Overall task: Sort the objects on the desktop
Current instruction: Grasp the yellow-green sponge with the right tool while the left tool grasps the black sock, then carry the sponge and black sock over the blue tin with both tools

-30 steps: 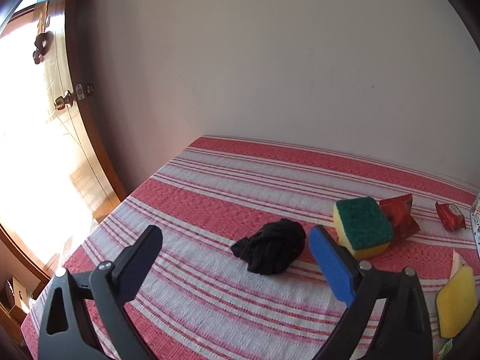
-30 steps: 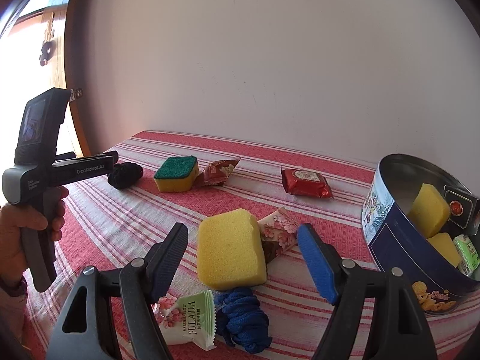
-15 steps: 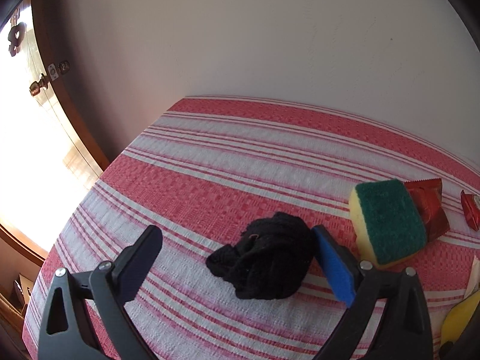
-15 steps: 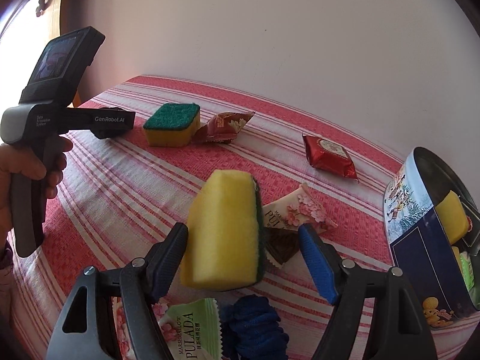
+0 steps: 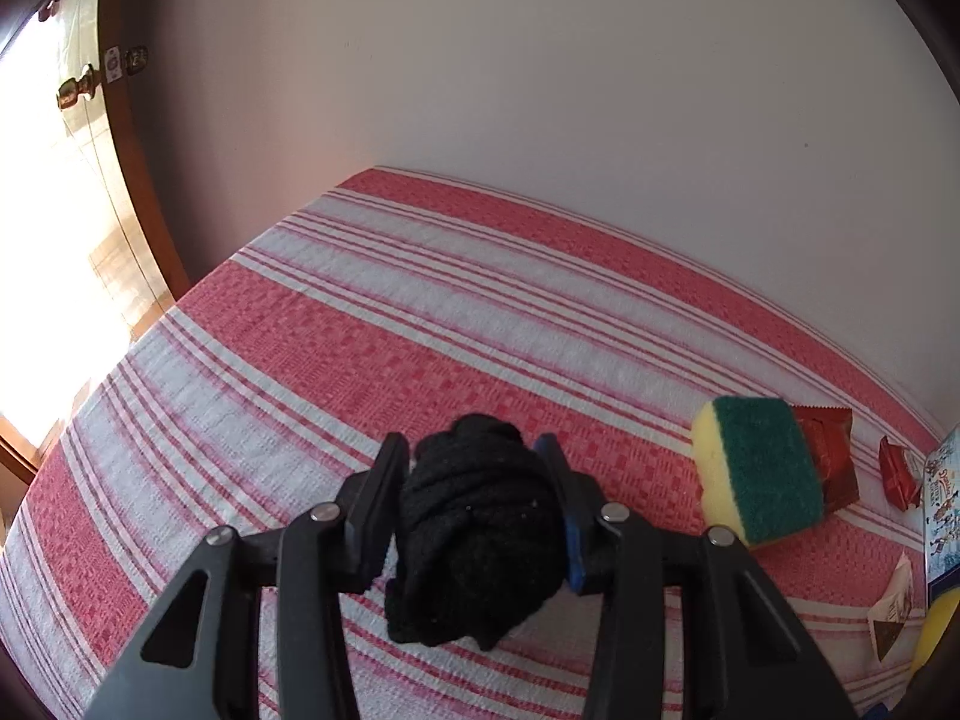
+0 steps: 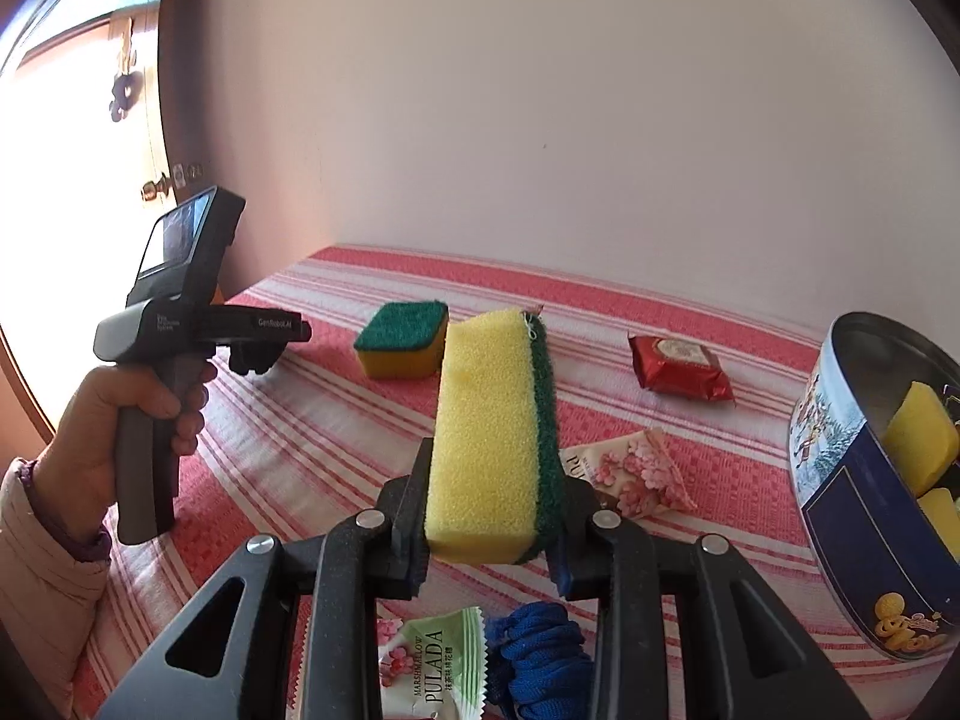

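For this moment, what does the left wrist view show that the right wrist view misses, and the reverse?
Left wrist only: the black cloth bundle between the left tool, whose jaws are closing on it.

Right wrist only: the right tool shut on a yellow sponge, the blue cord, the green Pulada packet, and the sponges inside the tin.

Both: the green-topped sponge, the red packet, and the striped cloth.

Sponges [image 6: 921, 438] in tin [image 6: 840, 480]; wrapped snack [image 6: 681, 366] left of tin.
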Demonstrator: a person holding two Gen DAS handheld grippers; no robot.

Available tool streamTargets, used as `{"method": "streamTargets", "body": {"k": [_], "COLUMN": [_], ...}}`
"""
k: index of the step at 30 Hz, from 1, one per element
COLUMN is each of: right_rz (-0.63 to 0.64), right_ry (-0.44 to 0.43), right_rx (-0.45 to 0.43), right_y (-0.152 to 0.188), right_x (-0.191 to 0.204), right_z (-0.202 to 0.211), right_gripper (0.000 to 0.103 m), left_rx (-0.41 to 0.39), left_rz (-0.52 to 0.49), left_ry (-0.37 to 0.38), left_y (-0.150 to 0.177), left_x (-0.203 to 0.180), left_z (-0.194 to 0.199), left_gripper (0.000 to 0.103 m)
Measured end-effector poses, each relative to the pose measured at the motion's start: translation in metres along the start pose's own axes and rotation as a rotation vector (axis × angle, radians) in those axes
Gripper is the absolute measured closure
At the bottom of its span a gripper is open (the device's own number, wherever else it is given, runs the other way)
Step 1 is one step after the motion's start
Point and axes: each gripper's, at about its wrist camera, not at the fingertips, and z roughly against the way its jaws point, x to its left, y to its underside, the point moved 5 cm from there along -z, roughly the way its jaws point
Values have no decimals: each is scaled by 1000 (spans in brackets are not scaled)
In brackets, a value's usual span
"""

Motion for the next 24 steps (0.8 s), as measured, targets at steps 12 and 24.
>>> {"method": "streamTargets", "body": {"k": [12, 24], "right_rz": [3, 2], "right_ry": [151, 210], "right_rx": [-214, -267], "right_y": [-7, 4], "right_x": [-16, -35], "right_z": [34, 62], "right_gripper": [70, 70], "left_rx": [-425, -473], "left_rz": [-40, -81], "left_ry": [-24, -1], "left_y": [10, 33], "left_x": [-17, -39], "left_z": [88, 115], "left_gripper": [60, 60]}}
